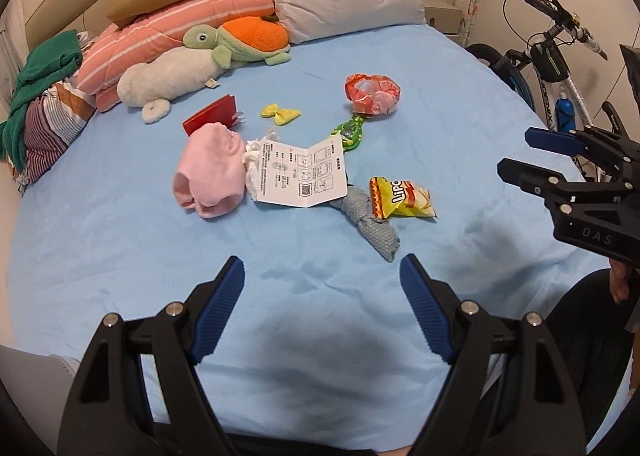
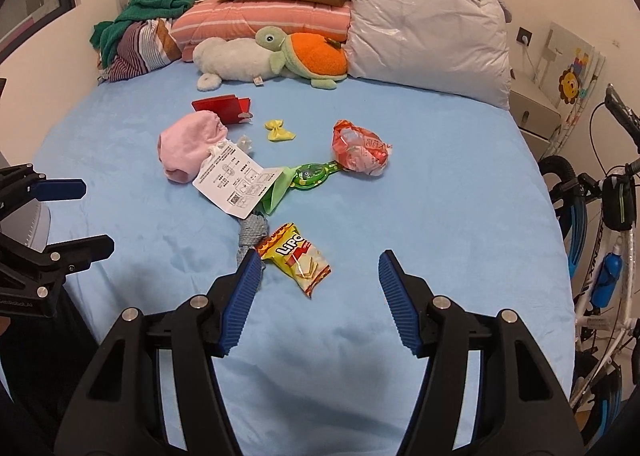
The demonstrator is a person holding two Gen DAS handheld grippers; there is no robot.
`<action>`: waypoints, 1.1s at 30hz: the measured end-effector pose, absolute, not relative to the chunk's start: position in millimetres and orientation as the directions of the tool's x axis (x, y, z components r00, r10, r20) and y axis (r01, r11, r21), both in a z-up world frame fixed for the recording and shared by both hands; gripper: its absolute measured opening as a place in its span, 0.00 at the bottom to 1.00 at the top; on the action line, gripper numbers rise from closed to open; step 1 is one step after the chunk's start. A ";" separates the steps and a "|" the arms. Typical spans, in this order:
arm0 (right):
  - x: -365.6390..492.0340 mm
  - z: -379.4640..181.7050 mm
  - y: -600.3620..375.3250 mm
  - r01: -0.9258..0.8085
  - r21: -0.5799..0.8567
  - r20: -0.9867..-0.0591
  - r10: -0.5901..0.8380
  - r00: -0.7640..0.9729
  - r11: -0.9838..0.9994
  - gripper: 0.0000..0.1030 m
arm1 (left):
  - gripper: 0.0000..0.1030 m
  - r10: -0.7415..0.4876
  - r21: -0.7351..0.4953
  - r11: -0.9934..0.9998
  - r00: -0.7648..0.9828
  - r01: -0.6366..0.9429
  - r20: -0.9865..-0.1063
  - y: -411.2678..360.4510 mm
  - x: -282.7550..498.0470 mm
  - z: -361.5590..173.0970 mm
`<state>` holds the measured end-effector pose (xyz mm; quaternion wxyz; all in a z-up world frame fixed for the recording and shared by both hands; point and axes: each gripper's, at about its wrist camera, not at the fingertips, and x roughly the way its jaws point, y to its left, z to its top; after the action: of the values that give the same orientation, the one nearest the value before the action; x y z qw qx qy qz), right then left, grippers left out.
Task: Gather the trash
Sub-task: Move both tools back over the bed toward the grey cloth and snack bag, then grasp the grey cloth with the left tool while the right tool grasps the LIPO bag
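Two claws, both spread wide and empty, poised over the near edge of the bed (image 2: 460, 191), apparently ahead of a first pick. Positions below given relative to the white leaflet (image 2: 236, 185), left to right in the right wrist view.

- Left claw (image 2: 88, 215): well left of the leaflet, off the bed edge, holding nothing.
- Pink cloth (image 2: 188, 145): touching the leaflet's left side; likely laundry, not trash.
- Red card (image 2: 222, 107): behind the leaflet; yellow bow (image 2: 280, 130) just right of it.
- Grey knotted cloth (image 2: 252, 234): partly under the leaflet's near corner.
- Green toy glasses (image 2: 312, 175): just right of the leaflet.
- Yellow snack packet (image 2: 298, 258): nearer than the leaflet, flat on the sheet, touching the grey cloth; probable first target.
- Right claw (image 2: 316, 268): packet framed between its fingers, not yet touched.
- Crumpled red wrapper (image 2: 360, 153): right of the leaflet, touching the glasses.

No trash container in view.
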<state>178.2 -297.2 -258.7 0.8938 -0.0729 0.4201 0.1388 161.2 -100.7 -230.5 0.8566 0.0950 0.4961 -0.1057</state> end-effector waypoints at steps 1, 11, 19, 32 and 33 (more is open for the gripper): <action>183.0 -263.7 -296.7 -0.320 -0.019 -0.776 0.188 0.602 0.947 0.57 | 0.78 -0.086 0.056 0.959 0.478 0.276 -0.874 -102.5 165.0 -235.1; 223.6 -307.1 -280.6 -0.505 -0.066 -0.815 0.245 0.525 0.860 0.57 | 0.78 -0.070 0.032 0.970 0.400 0.242 -0.914 -115.9 190.7 -286.9; 243.5 -339.8 -271.2 -0.632 -0.092 -0.853 0.267 0.449 0.770 0.57 | 0.78 -0.046 0.024 0.981 0.350 0.195 -0.936 -130.1 204.5 -329.2; 266.7 -403.8 -269.8 -0.742 -0.011 -0.908 0.305 0.288 0.670 0.57 | 0.78 -0.035 0.029 0.976 0.281 0.217 -0.959 -148.2 229.2 -382.8; 268.0 -405.2 -269.5 -0.744 -0.003 -0.908 0.311 0.282 0.668 0.57 | 0.78 -0.039 0.025 0.975 0.284 0.219 -0.958 -148.3 230.4 -384.3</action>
<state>268.0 -269.5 -405.2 0.7697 -0.2205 0.4916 0.3426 230.4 -148.3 -384.3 0.7975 0.0757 0.5930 -0.0810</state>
